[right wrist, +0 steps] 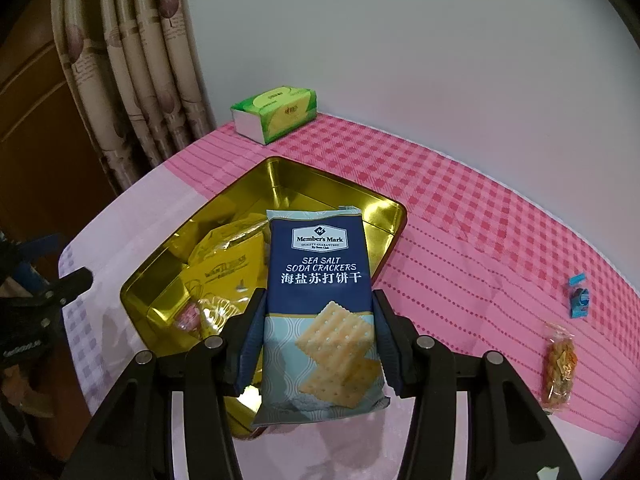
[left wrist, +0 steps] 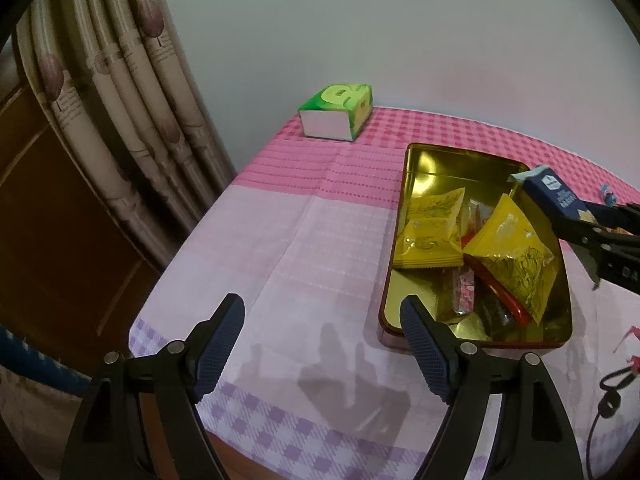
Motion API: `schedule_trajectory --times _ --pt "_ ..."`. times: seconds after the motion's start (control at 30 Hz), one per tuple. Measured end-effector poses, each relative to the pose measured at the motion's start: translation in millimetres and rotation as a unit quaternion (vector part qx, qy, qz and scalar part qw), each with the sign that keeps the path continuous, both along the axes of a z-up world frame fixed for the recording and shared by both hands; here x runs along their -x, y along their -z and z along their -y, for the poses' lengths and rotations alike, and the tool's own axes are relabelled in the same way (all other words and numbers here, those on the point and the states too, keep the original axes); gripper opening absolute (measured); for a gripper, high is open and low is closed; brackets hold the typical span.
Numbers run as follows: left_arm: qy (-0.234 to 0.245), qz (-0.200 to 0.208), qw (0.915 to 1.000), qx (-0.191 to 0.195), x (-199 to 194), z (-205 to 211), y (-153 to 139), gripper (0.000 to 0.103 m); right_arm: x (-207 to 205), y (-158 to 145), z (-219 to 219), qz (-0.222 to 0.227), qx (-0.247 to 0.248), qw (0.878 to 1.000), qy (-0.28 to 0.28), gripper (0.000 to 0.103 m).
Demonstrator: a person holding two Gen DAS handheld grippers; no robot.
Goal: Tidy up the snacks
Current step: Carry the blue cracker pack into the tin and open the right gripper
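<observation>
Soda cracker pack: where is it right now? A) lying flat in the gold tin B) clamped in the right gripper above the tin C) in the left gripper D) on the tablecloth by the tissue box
B: the soda cracker pack sits clamped between the right gripper fingers, held over the gold tin; the left gripper is open and empty.

The cracker pack [right wrist: 320,312] hides part of the gold tin [right wrist: 280,184]; small wrapped sweets [left wrist: 466,292] are indistinct.

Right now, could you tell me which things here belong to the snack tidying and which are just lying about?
Job: cracker pack in right claw; gold tin; yellow packets; blue candy; orange snack.
Lying about: tissue box; cable.
</observation>
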State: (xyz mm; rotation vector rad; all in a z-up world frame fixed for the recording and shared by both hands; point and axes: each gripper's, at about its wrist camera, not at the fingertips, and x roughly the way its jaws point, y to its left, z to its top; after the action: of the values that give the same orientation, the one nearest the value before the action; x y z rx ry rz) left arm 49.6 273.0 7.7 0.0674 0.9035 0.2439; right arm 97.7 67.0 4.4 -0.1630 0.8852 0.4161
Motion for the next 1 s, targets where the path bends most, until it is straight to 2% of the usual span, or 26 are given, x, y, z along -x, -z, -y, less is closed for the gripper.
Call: schedule_trajectory --times 0.23,0.6,1.0 --pt "0.015 -0.008 0.9996 -0.022 -2.0 2.4 4.6 0.082 -12.3 8.4 -9.6 -0.013 0.006 1.000 0.001 0.047" --pt "0.017 -0.005 0.9997 -0.015 -1.5 1.6 3.9 0.082 -25.6 14.5 -20.0 -0.024 -0.002 1.000 0.014 0.047" --pt "0.018 -0.006 0.9997 -0.017 -2.1 2.9 3.8 0.082 -19.8 13.1 -22.8 -0.028 -0.010 1.000 0.008 0.050"
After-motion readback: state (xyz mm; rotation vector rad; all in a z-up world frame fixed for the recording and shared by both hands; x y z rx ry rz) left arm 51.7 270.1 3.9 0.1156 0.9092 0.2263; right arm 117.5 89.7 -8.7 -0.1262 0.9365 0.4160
